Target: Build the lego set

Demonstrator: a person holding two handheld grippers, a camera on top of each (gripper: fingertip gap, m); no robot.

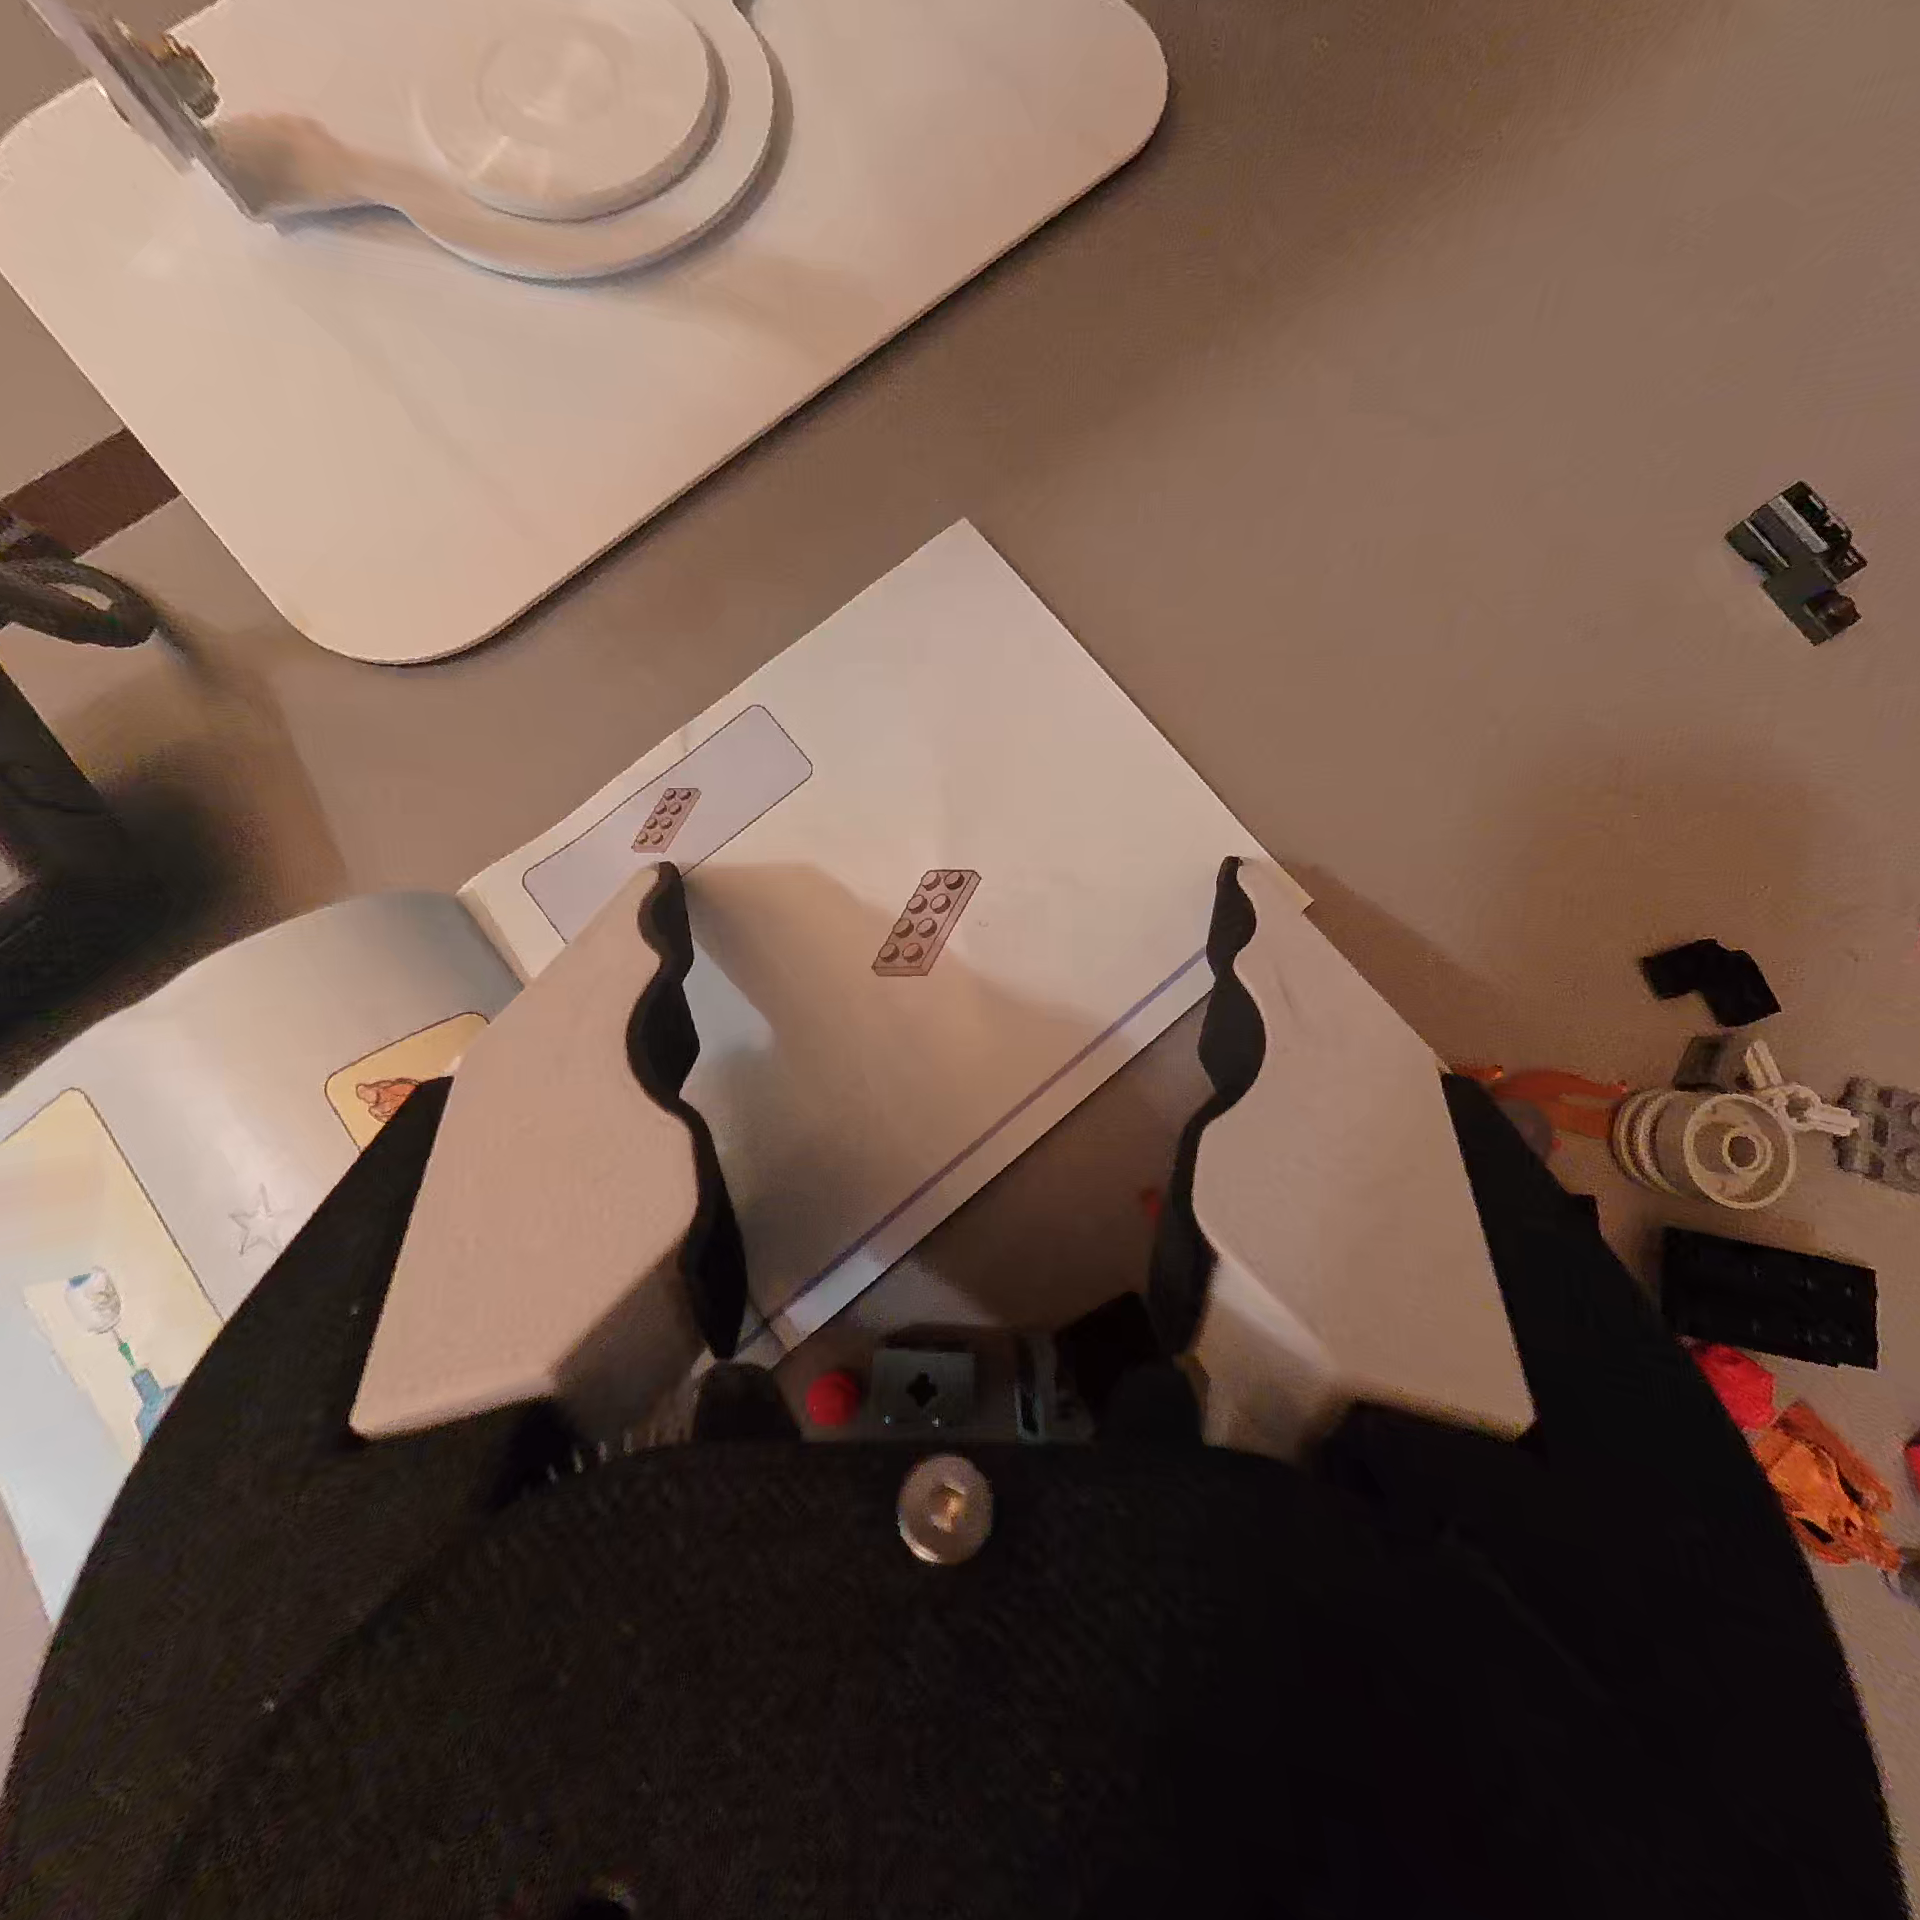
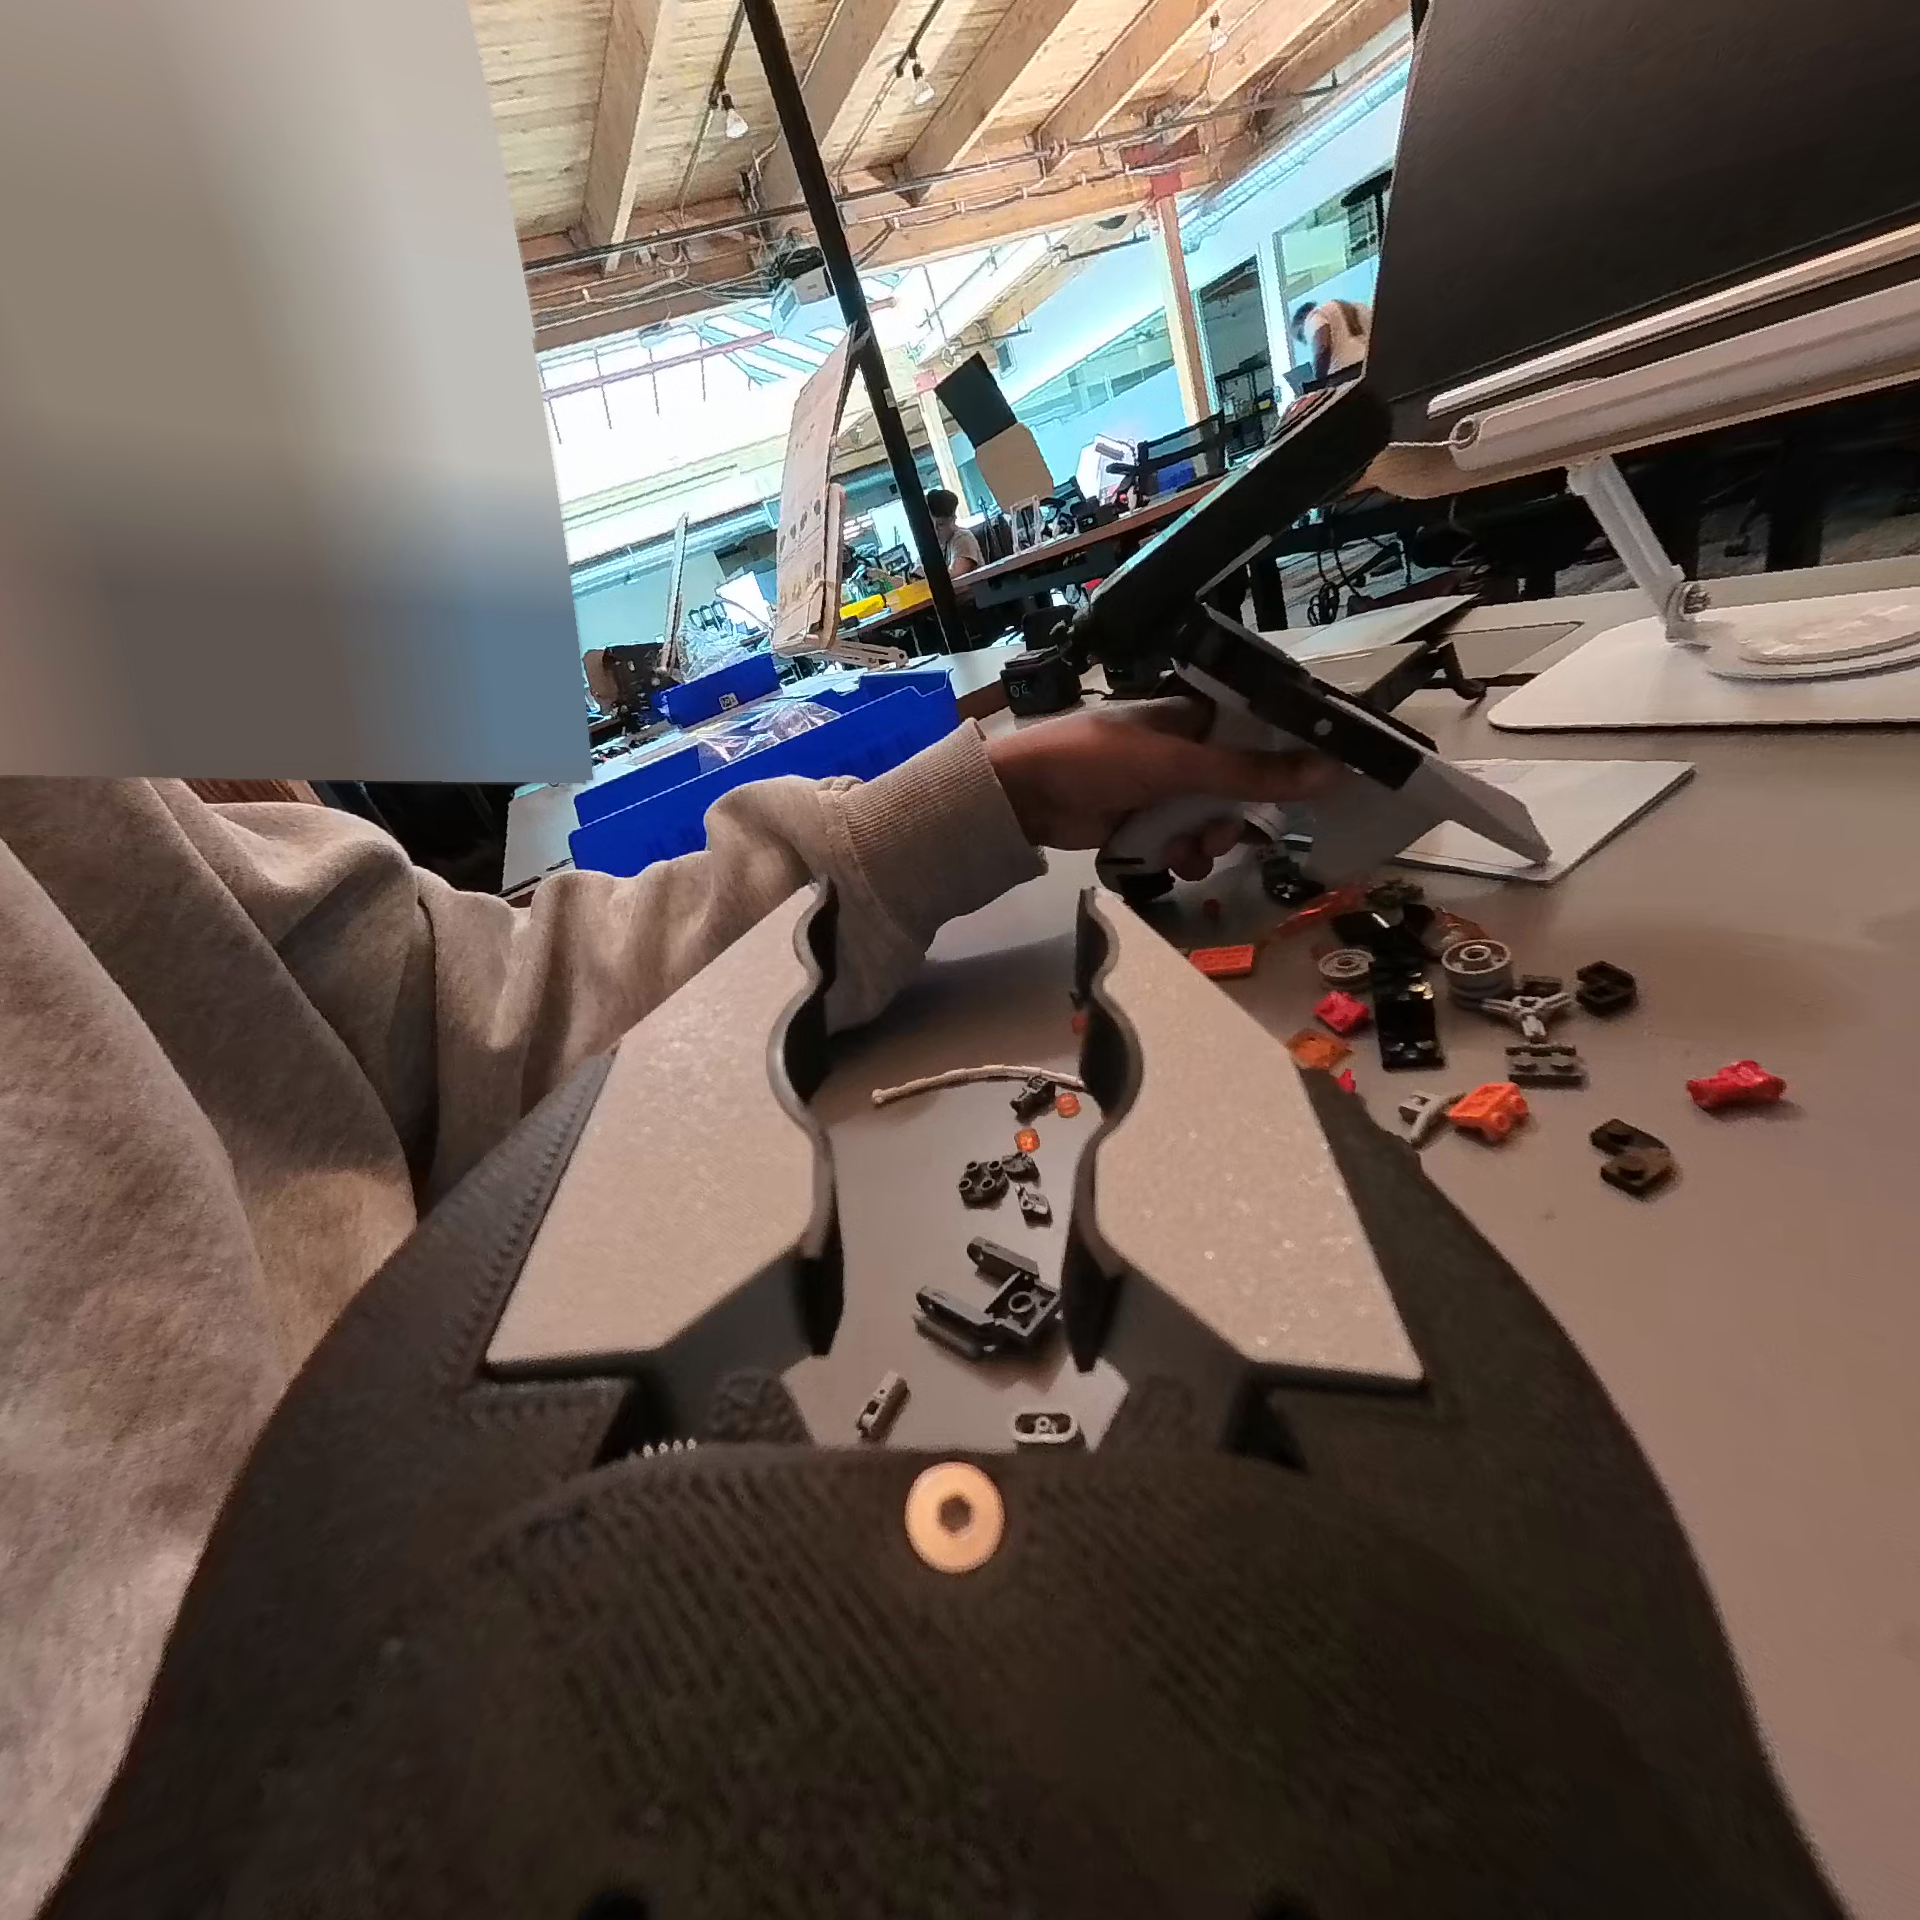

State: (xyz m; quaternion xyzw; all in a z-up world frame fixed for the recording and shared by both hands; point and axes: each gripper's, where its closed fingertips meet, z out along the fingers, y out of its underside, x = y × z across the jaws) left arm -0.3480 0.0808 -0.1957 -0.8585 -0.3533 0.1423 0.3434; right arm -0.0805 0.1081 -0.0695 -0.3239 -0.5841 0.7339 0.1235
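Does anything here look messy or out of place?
Mostly it is a work in progress. Lego pieces lie scattered loose over the table, unsorted. The booklet lies askew, one page curling up. Both claws, left and right, are open and empty. Nothing looks broken.

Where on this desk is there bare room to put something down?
Free: the grey stretch between the open booklet, the white monitor base and the lone dark grey piece. Crowded: the brick pile right of the booklet, and the small dark parts seen between the right gripper's jaws.
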